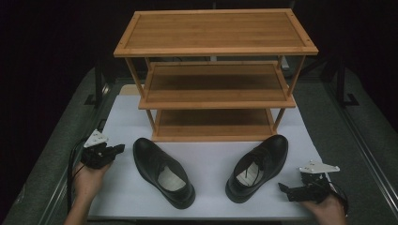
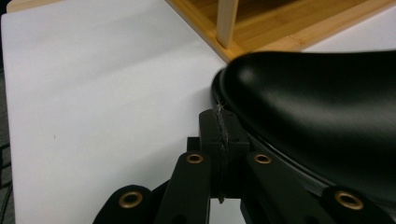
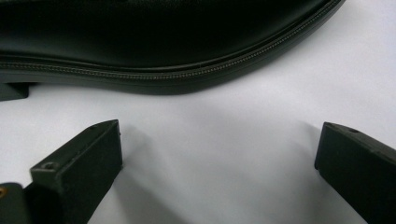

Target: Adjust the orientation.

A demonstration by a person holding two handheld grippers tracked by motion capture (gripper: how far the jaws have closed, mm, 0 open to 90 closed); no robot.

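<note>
Two black leather dress shoes lie on a white board [image 1: 211, 152] in front of a three-tier wooden shoe rack [image 1: 216, 30]. The left shoe [image 1: 162, 171] has its toe toward the rack. Just left of that toe is my left gripper [image 1: 119, 148], held in a hand. In the left gripper view its jaws are pressed together, the left gripper [image 2: 219, 119] shut on nothing, beside the toe of the shoe [image 2: 317, 112]. My right gripper [image 1: 283, 187] sits low beside the heel of the right shoe [image 1: 258, 166]. That right gripper [image 3: 219, 140] stands wide open, facing the shoe's sole edge [image 3: 163, 79].
The rack's bottom shelf [image 2: 289, 28] and one post [image 2: 227, 21] stand close behind the left shoe's toe. Grey table surface [image 1: 56, 154] surrounds the white board. Bare white board [image 2: 102, 93] stretches left of the left gripper.
</note>
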